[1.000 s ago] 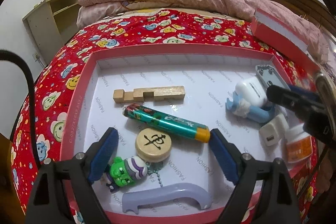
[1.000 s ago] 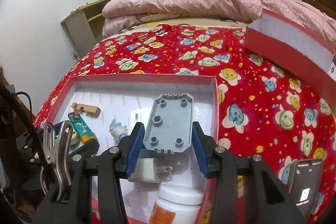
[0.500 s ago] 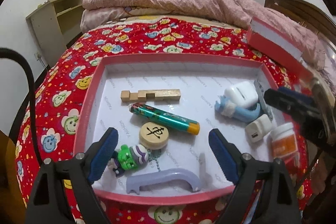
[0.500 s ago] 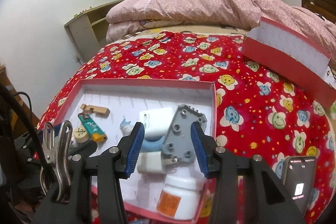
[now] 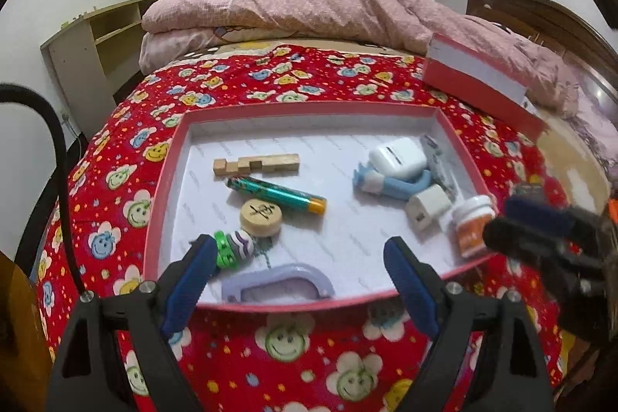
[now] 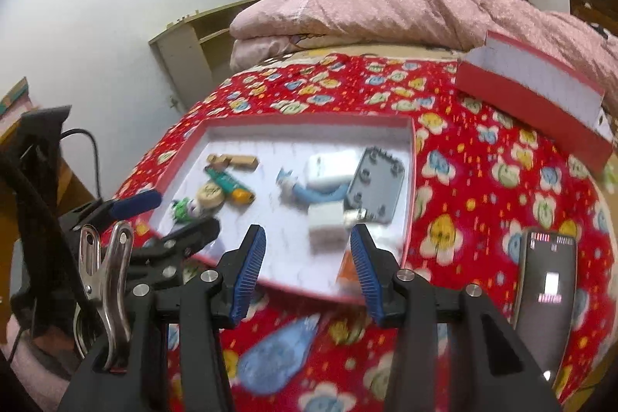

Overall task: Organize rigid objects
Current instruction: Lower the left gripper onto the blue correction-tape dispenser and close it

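A shallow red box [image 5: 166,188] [image 6: 412,157] with a white floor lies on the bed. In it are a wooden block [image 5: 255,165], a green lighter [image 5: 278,195], a round wooden chess piece [image 5: 260,217], a green and purple toy [image 5: 231,248], a lilac handle [image 5: 278,282], a white case [image 5: 398,157], a white plug [image 5: 426,206], a white jar [image 5: 473,224] and a grey plate [image 6: 372,186] leaning on the right wall. My left gripper [image 5: 299,280] is open and empty above the box's near edge. My right gripper [image 6: 307,269] is open and empty, near the box's near right corner.
The box's red lid [image 5: 479,83] [image 6: 537,103] lies at the back right of the bed. A folded pink quilt [image 5: 309,10] is behind. A phone [image 6: 546,292] lies on the red patterned bedspread [image 5: 239,80] to the right of the box. A beige shelf [image 5: 96,37] stands at the left wall.
My right gripper has let go of the grey plate, which now rests in the box, and has drawn back. My left gripper has pulled back towards the box's near edge.
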Motion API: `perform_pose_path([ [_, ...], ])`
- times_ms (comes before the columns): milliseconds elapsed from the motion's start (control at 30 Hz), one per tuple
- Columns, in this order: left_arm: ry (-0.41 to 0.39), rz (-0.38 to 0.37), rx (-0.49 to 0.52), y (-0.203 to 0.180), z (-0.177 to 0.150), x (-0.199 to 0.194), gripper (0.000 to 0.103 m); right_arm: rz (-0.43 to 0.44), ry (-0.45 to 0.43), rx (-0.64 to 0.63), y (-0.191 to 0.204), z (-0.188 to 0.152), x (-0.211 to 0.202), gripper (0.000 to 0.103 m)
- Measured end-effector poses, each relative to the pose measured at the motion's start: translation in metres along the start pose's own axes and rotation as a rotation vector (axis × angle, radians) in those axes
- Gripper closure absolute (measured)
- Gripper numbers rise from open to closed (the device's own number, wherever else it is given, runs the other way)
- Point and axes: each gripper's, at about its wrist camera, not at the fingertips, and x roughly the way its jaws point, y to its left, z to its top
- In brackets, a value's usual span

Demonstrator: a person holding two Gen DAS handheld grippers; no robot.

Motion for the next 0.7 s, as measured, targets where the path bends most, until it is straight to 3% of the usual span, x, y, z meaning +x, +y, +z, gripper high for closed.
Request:
perform_pose_path([
  [700, 0.052, -0.043, 0.090, -0.041, -0.057, -0.026, 0.012, -0.035, 0.156, -0.064, -0.002, -0.109, -0.039, 0.056],
])
